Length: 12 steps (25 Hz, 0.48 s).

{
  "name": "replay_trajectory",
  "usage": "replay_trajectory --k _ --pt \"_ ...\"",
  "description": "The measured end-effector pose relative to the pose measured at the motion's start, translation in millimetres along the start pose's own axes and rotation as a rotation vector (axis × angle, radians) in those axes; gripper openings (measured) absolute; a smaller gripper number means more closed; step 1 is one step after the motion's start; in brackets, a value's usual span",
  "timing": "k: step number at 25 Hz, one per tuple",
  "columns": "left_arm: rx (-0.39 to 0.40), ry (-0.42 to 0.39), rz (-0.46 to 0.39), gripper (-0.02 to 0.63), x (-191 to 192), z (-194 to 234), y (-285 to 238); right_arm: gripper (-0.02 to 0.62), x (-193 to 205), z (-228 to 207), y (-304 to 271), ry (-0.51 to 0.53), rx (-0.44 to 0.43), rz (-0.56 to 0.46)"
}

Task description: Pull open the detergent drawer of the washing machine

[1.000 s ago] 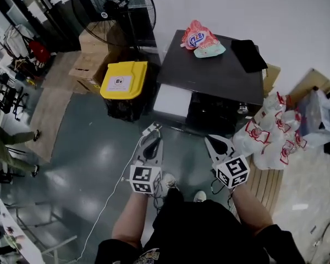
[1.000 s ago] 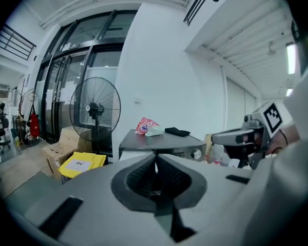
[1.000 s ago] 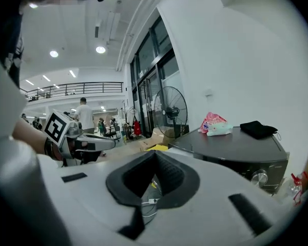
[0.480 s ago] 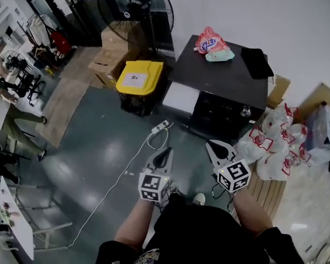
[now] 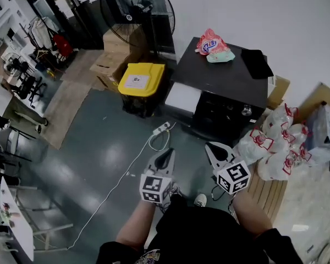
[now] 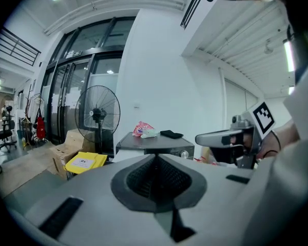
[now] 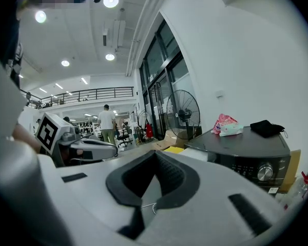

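The dark washing machine [image 5: 225, 76] stands against the wall, with a white detergent drawer front [image 5: 182, 97] at its upper left and a round knob [image 5: 246, 111] on its panel. A pink bag [image 5: 210, 42] and a black cloth [image 5: 256, 62] lie on its top. My left gripper [image 5: 169, 154] and right gripper [image 5: 210, 146] are both shut and empty. They hover side by side over the floor, well short of the machine's front. The left gripper view shows the machine [image 6: 156, 143] ahead, and the right gripper view shows its knob [image 7: 265, 171].
A yellow-lidded bin [image 5: 141, 79] stands left of the machine, with cardboard boxes [image 5: 116, 51] and a standing fan [image 5: 137, 7] behind it. A power strip [image 5: 162, 128] and its cable lie on the floor ahead. White bags [image 5: 275, 142] are piled at the right.
The head view has swung, so more of the floor shows. Both grippers now show a little farther back from the machine's front. Their jaws stay shut.
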<state>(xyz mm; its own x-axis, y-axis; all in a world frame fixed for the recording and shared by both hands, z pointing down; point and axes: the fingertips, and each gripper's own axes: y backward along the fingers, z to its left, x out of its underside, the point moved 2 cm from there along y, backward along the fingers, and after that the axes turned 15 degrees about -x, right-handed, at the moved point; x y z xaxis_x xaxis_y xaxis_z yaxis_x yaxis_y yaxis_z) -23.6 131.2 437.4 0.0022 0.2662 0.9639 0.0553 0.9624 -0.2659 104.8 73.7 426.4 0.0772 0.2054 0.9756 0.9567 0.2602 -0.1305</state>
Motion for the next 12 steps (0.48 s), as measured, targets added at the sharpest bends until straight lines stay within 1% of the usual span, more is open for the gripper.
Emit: replay_trajectory --k 7,10,12 --pt "-0.001 0.006 -0.022 0.015 2.6 0.0 3.9 0.003 -1.9 7.8 2.5 0.013 -0.002 0.002" --pt "-0.007 0.0 -0.043 0.015 -3.5 -0.1 3.5 0.003 -6.0 6.6 3.8 0.017 -0.003 -0.004" --pt "-0.005 -0.001 -0.04 0.015 -6.5 -2.8 3.2 0.003 -6.7 5.2 5.1 0.017 -0.004 -0.006"
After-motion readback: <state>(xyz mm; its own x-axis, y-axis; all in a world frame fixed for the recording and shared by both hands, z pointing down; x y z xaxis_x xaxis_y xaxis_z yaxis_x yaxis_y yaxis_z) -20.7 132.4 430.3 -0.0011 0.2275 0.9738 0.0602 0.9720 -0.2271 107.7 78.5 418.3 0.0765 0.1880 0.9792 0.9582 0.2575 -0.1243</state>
